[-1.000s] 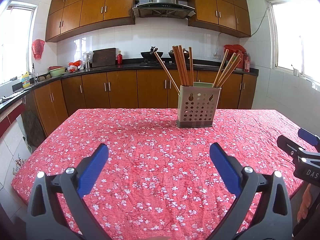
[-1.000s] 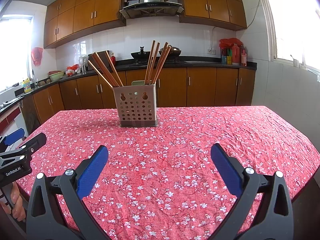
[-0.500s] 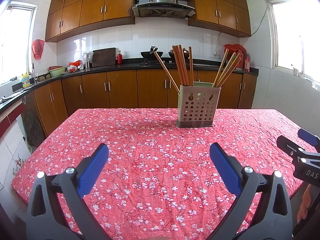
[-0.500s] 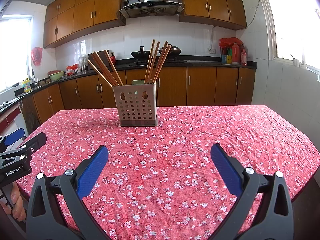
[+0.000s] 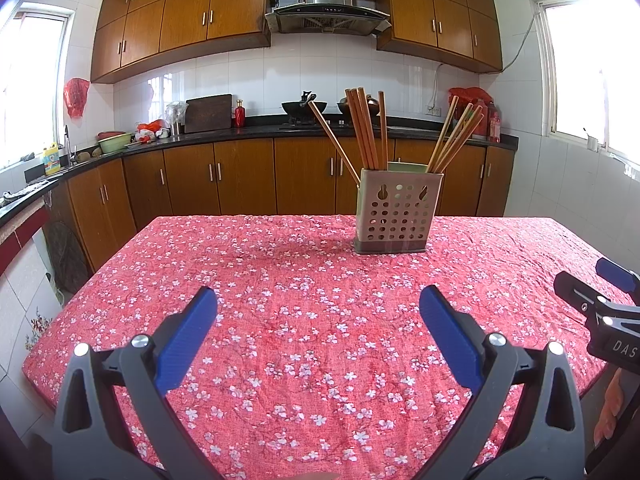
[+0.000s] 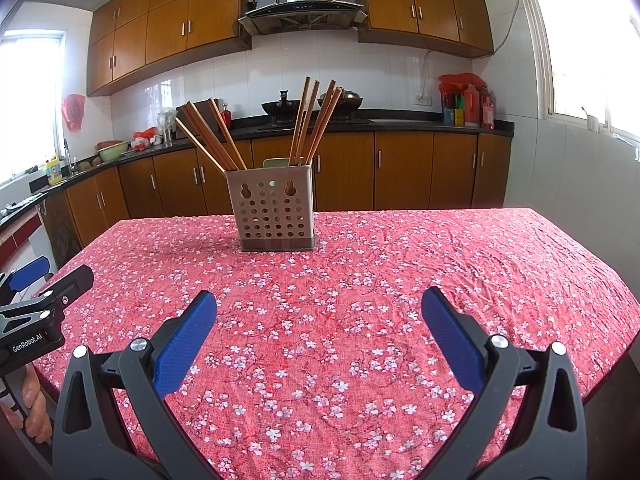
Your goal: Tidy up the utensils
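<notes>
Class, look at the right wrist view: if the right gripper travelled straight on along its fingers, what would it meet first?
Probably bare tablecloth: the open right gripper aims slightly downward at it. The perforated chopstick holder stands farther on and a little left of centre, so it might be missed, though depth is unclear.

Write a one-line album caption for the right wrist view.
Open right gripper hovers over a floral tablecloth, facing a holder of chopsticks.

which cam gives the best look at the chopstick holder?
Right wrist. The chopstick holder sits nearer the middle of the picture, its perforated front facing the lens, both chopstick bundles clearly separated. Left wrist shows the holder too, whole and unblocked, but off to the right.
</notes>
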{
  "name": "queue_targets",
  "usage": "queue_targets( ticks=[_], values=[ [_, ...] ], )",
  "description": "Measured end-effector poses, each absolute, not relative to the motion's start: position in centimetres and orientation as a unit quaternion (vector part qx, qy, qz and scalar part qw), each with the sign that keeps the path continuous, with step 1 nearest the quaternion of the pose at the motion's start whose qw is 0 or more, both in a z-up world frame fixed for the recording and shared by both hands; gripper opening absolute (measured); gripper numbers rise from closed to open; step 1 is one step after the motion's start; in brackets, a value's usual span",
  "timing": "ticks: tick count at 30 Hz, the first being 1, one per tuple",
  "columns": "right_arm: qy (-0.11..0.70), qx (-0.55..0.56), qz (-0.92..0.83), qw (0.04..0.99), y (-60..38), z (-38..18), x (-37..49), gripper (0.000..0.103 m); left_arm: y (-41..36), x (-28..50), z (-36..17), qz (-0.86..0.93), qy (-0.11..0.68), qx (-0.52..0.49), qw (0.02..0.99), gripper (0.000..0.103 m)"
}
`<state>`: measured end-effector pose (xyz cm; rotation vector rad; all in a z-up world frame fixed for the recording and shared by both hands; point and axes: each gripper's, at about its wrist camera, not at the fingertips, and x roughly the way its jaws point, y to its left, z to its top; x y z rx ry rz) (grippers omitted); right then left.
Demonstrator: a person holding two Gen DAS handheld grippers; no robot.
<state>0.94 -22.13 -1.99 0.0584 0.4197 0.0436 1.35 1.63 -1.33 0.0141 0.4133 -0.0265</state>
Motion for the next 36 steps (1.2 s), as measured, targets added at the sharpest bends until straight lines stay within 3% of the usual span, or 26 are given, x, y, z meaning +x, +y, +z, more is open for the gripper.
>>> queue_targets(
  ticks=[36],
  values=[
    [0.21,0.032,0.021,0.977,-21.94,-2.12,0.94,0.101,2.1,1.61,-1.97,-0.01,0.208,0.006,0.978,0.099]
  ],
)
